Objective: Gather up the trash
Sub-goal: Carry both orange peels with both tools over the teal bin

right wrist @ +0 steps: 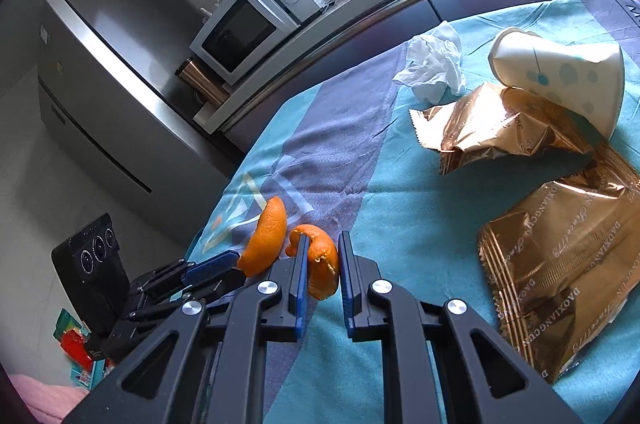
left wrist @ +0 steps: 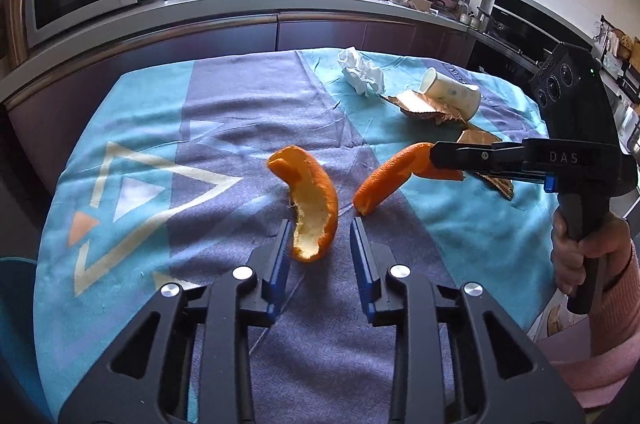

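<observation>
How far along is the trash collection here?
Nothing looks collected yet. The right gripper is shut on an orange peel; the left gripper stands open around a second peel. The crumpled tissue, paper cup and gold wrappers lie untouched on the tablecloth.

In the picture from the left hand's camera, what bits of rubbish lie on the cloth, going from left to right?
Curved orange peel between the left gripper's open jaws → second orange peel, pinched by the right gripper → crumpled white tissue further back → tipped paper cup.
</observation>
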A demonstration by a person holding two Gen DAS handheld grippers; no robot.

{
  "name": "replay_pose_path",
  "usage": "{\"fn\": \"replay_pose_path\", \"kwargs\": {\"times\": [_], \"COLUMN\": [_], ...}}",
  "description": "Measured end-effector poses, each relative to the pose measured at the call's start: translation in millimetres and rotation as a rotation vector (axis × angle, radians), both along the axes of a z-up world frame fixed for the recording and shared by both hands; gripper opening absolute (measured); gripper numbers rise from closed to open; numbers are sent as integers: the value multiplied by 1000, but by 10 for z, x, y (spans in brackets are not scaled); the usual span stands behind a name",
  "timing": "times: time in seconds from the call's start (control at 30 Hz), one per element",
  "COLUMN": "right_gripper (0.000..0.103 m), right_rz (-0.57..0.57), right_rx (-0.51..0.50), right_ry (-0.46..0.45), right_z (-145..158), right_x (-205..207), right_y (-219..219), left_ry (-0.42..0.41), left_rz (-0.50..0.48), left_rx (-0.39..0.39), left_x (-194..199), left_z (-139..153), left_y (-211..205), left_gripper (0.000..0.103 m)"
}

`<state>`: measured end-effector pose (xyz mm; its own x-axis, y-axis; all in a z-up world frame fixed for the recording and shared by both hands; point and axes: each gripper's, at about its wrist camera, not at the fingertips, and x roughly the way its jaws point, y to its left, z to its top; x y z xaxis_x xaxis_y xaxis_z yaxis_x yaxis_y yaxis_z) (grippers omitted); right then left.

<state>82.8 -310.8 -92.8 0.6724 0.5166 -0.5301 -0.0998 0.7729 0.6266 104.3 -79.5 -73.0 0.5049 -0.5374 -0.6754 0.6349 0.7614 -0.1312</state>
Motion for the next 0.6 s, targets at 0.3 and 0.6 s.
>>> {"fn": "replay_pose_path", "kwargs": {"times": [0.3, 0.6], "right_gripper": [13, 13], "right_rz": [4, 26], "right_rx": [10, 38], "right_ry": [7, -8], "right_z": [-33, -6], "right_x": [1, -1], "right_y": [25, 76], "left_ry": [-2, -28], "left_rz": [14, 51], "left_rx": [45, -6], "left_x": [38, -34], "left_z": [-108, 58], "left_y": [-97, 65], "left_gripper": [15, 6]}}
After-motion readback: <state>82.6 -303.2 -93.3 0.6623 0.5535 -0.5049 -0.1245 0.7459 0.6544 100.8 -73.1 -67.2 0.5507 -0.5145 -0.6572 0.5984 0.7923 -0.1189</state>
